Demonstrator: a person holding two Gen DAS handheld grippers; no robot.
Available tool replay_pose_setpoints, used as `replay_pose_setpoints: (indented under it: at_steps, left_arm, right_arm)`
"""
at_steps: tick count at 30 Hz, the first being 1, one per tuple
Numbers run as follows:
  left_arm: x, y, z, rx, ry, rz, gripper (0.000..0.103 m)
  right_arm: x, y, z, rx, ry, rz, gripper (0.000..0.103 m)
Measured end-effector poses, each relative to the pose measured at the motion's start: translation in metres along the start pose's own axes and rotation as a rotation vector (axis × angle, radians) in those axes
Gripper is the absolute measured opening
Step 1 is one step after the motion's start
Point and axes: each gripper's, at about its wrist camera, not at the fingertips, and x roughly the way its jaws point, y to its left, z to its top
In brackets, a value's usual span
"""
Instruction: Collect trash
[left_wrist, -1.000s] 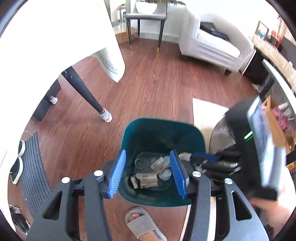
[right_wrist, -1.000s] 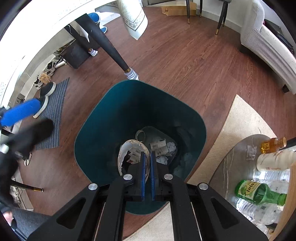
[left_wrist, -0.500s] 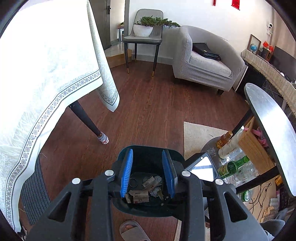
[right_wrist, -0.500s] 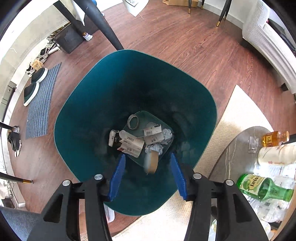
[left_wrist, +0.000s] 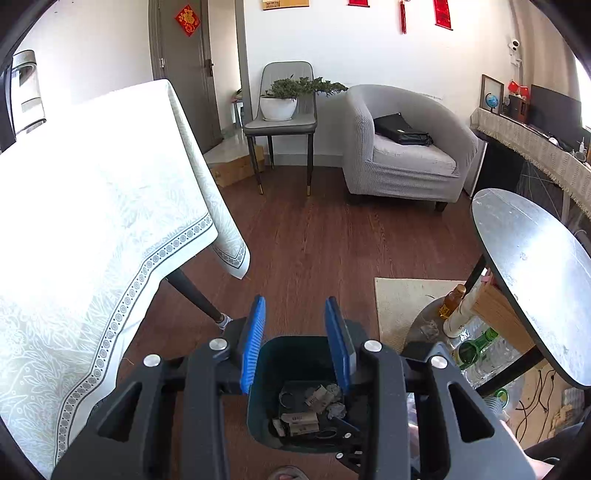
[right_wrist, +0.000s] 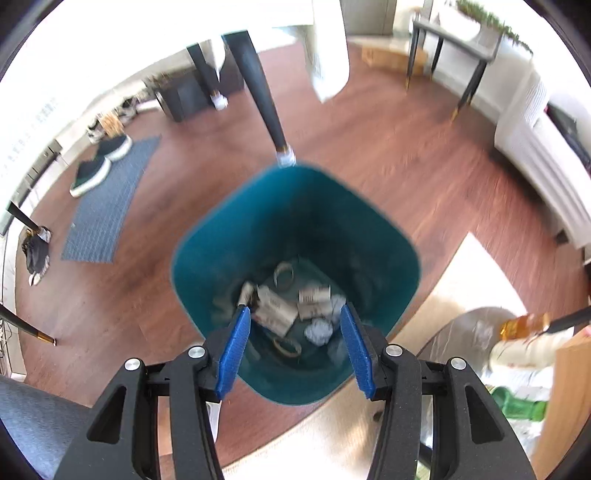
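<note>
Closest to me, the right gripper (right_wrist: 294, 310) hangs over the bin with its blue pads apart and nothing between them. The left gripper (left_wrist: 295, 306) has its pads closer in but still parted, also empty.

Just beyond both sits the teal plastic waste bin with rounded corners (right_wrist: 369, 206) on the wooden floor. The trash lies on its bottom: small printed paper cartons (right_wrist: 277, 310), a crumpled ball of white paper (right_wrist: 318, 330) and a thin pale ring (right_wrist: 283, 275).

I judge all of it light, soft and easily crushed. Nothing looks slippery or fragile, so a gentle pinch across a carton's flat sides or the middle of a paper wad should do. The ring is better caught on one edge.

Farther off are the table under a white patterned cloth (left_wrist: 110, 206), the grey upholstered armchair (left_wrist: 406, 155) and the round grey-topped table (left_wrist: 532, 273). I see no loose trash there; the cloth is too bright to tell.

A second ago the right jaws were pressed together on a pale curled scrap above the bin. Now they stand open and that scrap is gone from them, presumably lying among the rest. The left jaws were wider then. Its view has since lifted, so the bin sits lower in it and more of the room shows.
</note>
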Motion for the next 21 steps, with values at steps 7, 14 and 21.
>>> replay_pose_setpoints:
  at_steps: [7,14,21]
  left_arm:
    - [-0.031,0.002,0.005,-0.037,-0.05,-0.012,0.041]
    - [-0.065,-0.018,-0.009,-0.071,-0.064,-0.042,0.059]
    - [-0.12,-0.05,-0.034,-0.029,-0.212,-0.037,0.094]
  right_arm:
    - [-0.091,-0.011,0.0,0.02,-0.197,-0.059,0.051]
    - [-0.193,-0.024,-0.024,0.072,-0.385,-0.124,0.042]
    - [-0.28,-0.058,-0.094,0.169,-0.493,-0.21,0.045]
